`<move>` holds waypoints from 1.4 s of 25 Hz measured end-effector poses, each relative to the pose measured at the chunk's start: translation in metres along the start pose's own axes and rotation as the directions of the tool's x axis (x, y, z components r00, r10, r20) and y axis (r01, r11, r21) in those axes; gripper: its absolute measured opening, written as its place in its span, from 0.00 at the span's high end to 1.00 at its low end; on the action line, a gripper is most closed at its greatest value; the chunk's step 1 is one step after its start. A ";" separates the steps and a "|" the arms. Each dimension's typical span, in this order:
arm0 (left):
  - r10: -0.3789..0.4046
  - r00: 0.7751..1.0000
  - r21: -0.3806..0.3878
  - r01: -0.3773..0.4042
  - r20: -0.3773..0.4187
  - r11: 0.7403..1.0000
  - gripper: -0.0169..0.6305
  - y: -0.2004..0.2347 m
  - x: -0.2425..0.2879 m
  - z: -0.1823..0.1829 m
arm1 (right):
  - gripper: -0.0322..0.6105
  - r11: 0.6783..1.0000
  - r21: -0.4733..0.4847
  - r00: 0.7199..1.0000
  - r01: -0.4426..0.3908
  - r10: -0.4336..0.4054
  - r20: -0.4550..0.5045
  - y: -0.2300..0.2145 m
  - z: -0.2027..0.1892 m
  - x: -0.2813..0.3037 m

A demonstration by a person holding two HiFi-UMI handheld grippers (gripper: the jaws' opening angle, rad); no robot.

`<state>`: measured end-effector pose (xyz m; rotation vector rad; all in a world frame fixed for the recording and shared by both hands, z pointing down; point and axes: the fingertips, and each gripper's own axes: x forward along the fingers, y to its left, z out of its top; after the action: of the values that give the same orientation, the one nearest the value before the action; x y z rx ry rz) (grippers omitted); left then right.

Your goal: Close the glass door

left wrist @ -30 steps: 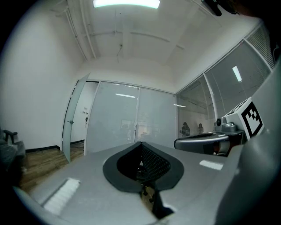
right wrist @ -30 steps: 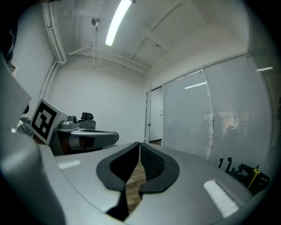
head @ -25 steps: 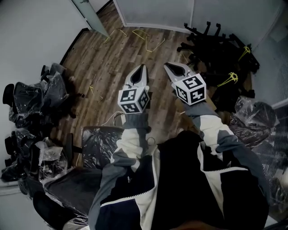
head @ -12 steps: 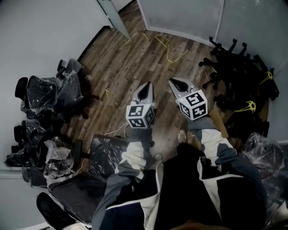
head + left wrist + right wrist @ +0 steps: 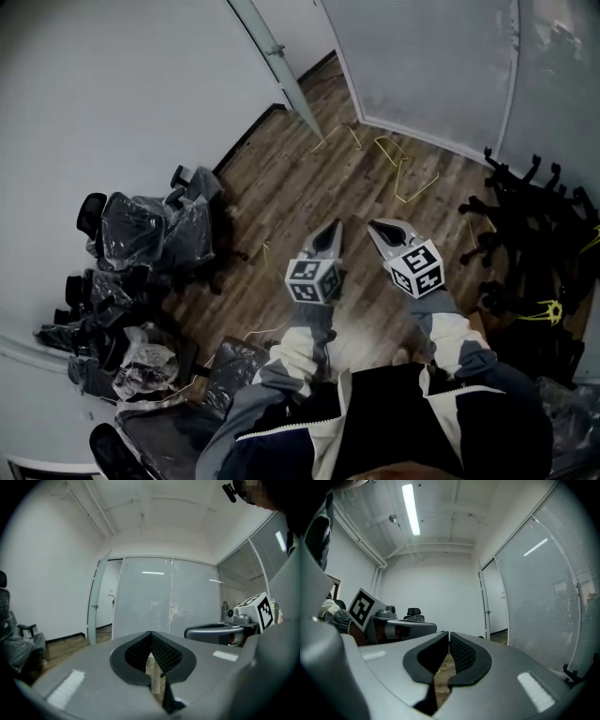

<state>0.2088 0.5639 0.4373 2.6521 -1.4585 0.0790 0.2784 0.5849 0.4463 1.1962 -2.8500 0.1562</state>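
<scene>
Jaws of L hand-held gripper [image 5: 335,225] pressed together, nothing betw. them; R hand-held gripper [image 5: 374,226] same, empty. Tall frosted glass door [image 5: 270,52] stands ajar ahead-left by white wall, well apart from both.

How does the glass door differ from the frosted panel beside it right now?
The glass door stands open, angled away from the wall line; the frosted panel sits flat in that line. The door shows as a narrow strip, nearly edge-on; the panel is a broad face. The door carries a small fitting at mid-height; the panel shows none. Both are pale and translucent.
</scene>
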 end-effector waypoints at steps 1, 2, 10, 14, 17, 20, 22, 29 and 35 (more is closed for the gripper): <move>0.007 1.000 0.004 -0.007 0.002 1.000 0.97 0.003 0.006 0.002 | 0.92 1.000 -0.002 1.000 -0.003 0.003 -0.004 -0.009 0.001 0.006; 0.014 1.000 0.006 -0.014 0.003 1.000 0.97 0.007 0.012 0.003 | 0.92 1.000 -0.001 1.000 -0.007 0.007 -0.007 -0.017 0.002 0.012; 0.042 0.999 -0.016 -0.041 0.009 0.999 0.97 0.058 0.054 0.004 | 0.92 0.999 -0.026 0.998 -0.038 0.037 -0.045 -0.052 0.004 0.078; 0.047 0.998 -0.036 -0.046 0.030 0.998 0.97 0.100 0.082 0.005 | 0.92 0.997 -0.057 0.997 -0.051 0.048 -0.061 -0.066 0.005 0.124; 0.041 0.998 -0.043 -0.040 0.041 0.998 0.97 0.138 0.104 0.008 | 0.92 0.995 -0.089 0.997 -0.041 0.035 -0.071 -0.078 0.011 0.165; 0.041 0.998 -0.047 -0.038 0.051 0.998 0.97 0.183 0.126 0.017 | 0.92 0.994 -0.107 0.997 -0.032 0.025 -0.070 -0.088 0.024 0.214; 0.035 0.997 -0.033 -0.033 0.065 0.999 0.97 0.209 0.137 0.029 | 0.92 0.992 -0.120 0.997 -0.041 0.033 -0.065 -0.090 0.033 0.246; 0.055 0.994 0.019 -0.057 0.094 0.998 0.97 0.299 0.149 0.046 | 0.92 0.986 -0.163 0.999 -0.035 0.031 -0.030 -0.082 0.047 0.344; 0.123 0.985 0.029 -0.127 0.119 0.991 0.97 0.350 0.159 0.050 | 0.94 0.985 -0.153 0.997 -0.073 0.068 -0.038 -0.097 0.052 0.403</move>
<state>-0.0016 0.2390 0.4302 2.6320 -1.6747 -0.0397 0.0652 0.2263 0.4344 1.0544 -2.8173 -0.0421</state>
